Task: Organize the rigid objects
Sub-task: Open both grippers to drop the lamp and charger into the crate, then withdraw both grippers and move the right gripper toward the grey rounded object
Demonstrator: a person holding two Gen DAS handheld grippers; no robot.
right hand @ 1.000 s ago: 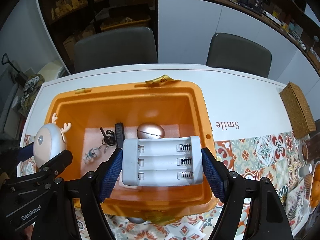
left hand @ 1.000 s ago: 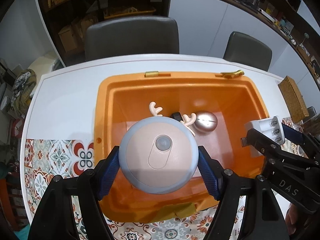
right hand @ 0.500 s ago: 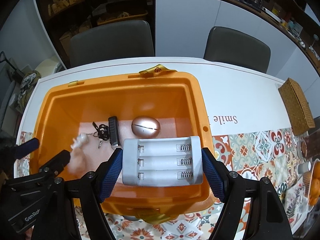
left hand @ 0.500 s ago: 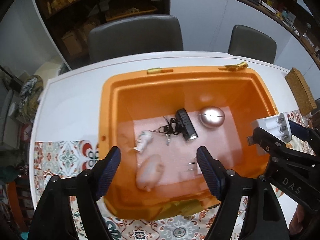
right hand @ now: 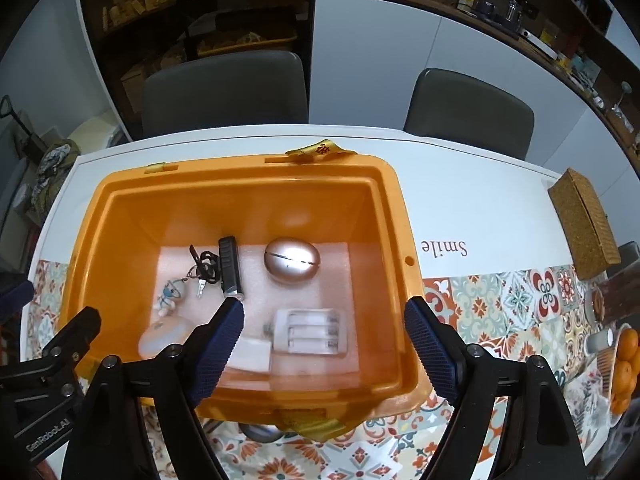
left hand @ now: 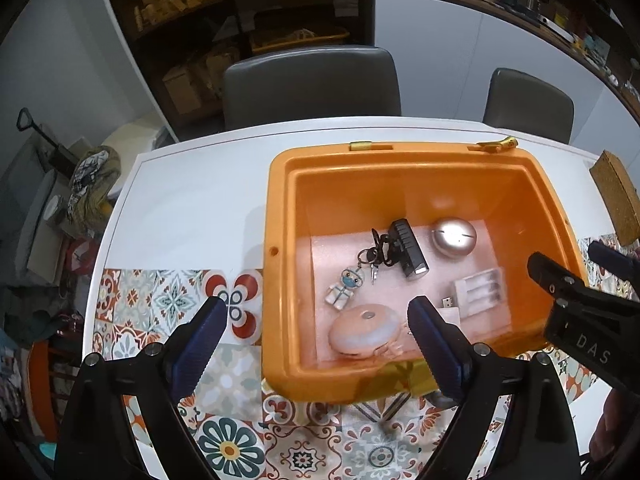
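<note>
Both grippers empty, things already in the orange bin [left hand: 280,208]

In the bin's lower part lie the round light [left hand: 362,330] at left and the battery holder [right hand: 310,330] at right; what remains is unclear. The left gripper [left hand: 314,334] and right gripper [right hand: 324,334] are opening wide, holding nothing.

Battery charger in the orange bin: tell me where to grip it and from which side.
Come straight down from above, since the bin walls block the sides. The battery charger lies flat, slots up; close a hand-held gripper across its two long edges. A white block touches its left end, so avoid gripping end to end.
</note>
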